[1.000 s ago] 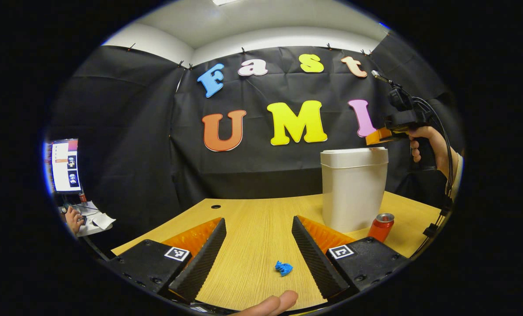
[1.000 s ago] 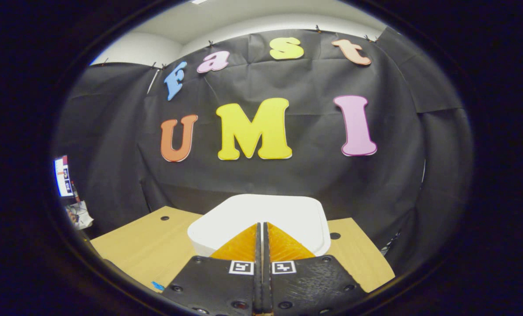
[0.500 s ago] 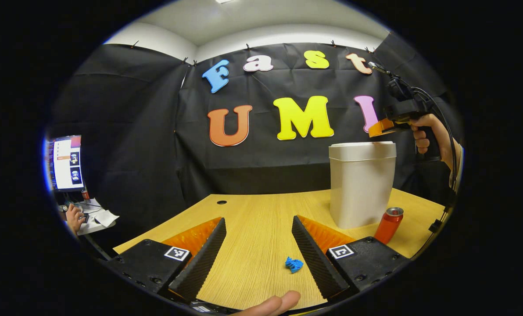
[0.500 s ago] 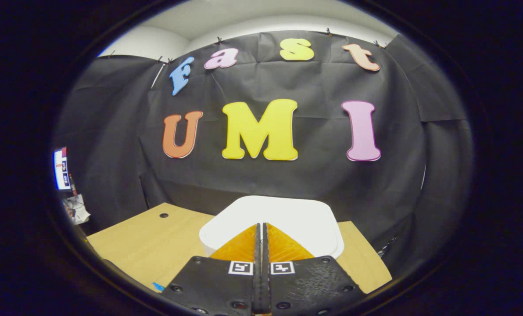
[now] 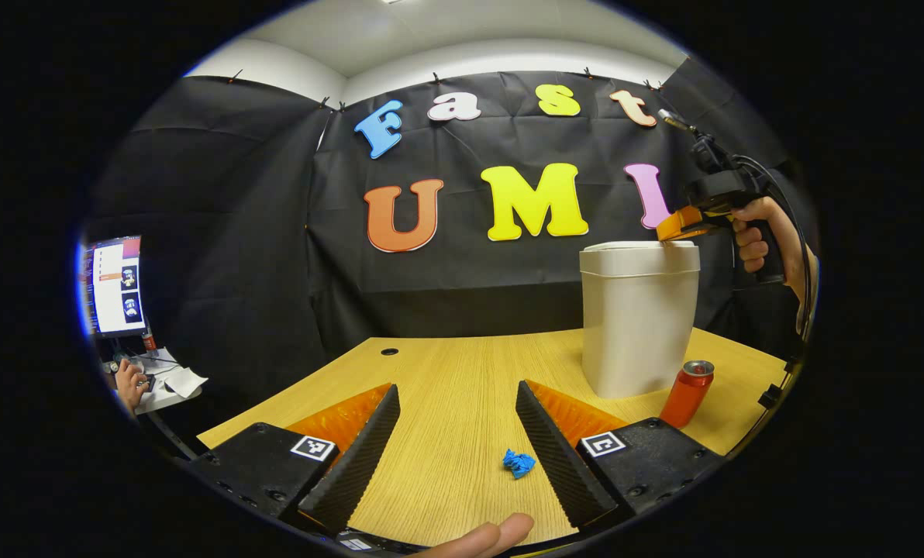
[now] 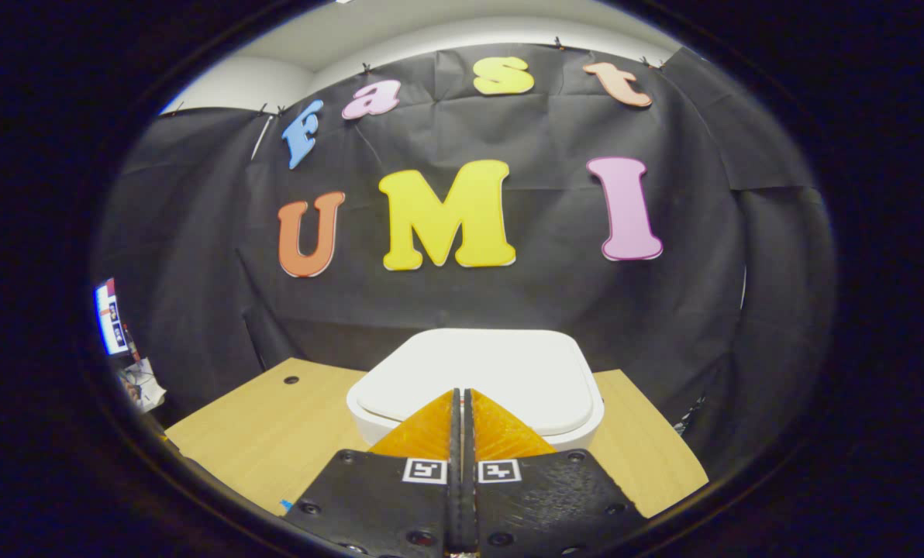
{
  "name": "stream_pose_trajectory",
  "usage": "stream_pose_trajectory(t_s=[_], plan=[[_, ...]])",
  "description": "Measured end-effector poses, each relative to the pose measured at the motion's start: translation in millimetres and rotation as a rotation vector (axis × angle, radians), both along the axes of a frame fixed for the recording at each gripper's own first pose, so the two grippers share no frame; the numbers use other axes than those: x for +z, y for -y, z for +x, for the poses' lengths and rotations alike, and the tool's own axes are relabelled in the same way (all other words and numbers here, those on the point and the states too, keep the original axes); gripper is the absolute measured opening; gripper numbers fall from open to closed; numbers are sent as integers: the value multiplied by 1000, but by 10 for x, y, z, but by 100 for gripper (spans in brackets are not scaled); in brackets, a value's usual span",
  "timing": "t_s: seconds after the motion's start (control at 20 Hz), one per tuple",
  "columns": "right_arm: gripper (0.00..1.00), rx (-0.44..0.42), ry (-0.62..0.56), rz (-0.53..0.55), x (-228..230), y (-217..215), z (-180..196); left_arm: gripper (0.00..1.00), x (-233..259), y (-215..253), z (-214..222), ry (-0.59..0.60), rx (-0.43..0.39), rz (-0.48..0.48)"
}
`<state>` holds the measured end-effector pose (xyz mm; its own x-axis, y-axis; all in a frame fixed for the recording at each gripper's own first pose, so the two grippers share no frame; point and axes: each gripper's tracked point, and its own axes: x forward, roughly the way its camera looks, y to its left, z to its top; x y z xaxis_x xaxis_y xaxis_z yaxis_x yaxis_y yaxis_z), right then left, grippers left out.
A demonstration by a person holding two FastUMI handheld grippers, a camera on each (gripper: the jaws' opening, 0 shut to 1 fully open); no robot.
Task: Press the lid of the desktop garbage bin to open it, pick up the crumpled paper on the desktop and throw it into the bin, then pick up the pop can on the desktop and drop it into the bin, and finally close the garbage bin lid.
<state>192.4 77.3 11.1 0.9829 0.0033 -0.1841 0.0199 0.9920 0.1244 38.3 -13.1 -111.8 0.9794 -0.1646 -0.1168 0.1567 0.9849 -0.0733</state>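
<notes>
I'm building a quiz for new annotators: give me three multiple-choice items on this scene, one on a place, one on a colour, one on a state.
1. Where is the small crumpled blue paper wad?
A. on the wooden desk
B. inside the bin
C. on the lid

2. What colour is the upright pop can?
A. green
B. red
C. silver

3. How is the right gripper?
A. wide open
B. shut on the can
C. shut, holding nothing

Answers: 1 A, it lies between the open left gripper's fingers on the desk; 2 B, red beside the tall white plastic bin; 3 C, its fingers meet over the bin's lid.
</notes>
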Motion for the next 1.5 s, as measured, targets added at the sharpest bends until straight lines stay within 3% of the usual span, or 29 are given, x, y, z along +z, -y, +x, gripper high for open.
stream_pose_trajectory(t_s=[0.2, 0.4, 0.65, 0.7, 0.8, 0.85, 0.9, 1.05, 1.2, 1.5], plan=[[0, 32, 54, 40, 22, -112, -349, 99, -60, 35, 3, -13, -6, 2], [0, 32, 68, -30, -45, -100, -562, 99, -112, 102, 15, -22, -27, -11], [0, 90, 50, -2, -243, -195, -828, 99, -259, 128, 58, -62, -38, -34], [8, 114, 56, -3, -282, -255, -865, 99, -304, 150, 69, -71, -42, -32], [47, 135, 70, -28, -375, -318, -965, 99, -403, 208, 84, -98, -52, -23], [53, 131, 87, -50, -395, -325, -1019, 99, -461, 252, 75, -109, -63, -18], [66, 127, 107, -70, -413, -337, -1085, 99, -503, 295, 70, -118, -71, -13], [77, 109, 143, -114, -524, -403, -1255, 99, -686, 430, 99, -157, -101, -11], [95, 105, 141, -111, -734, -463, -1422, 99, -912, 636, 103, -222, -159, -46], [95, 59, 30, -13, -1706, -363, -1703, 99, -1276, 772, 155, -313, -201, -47]])
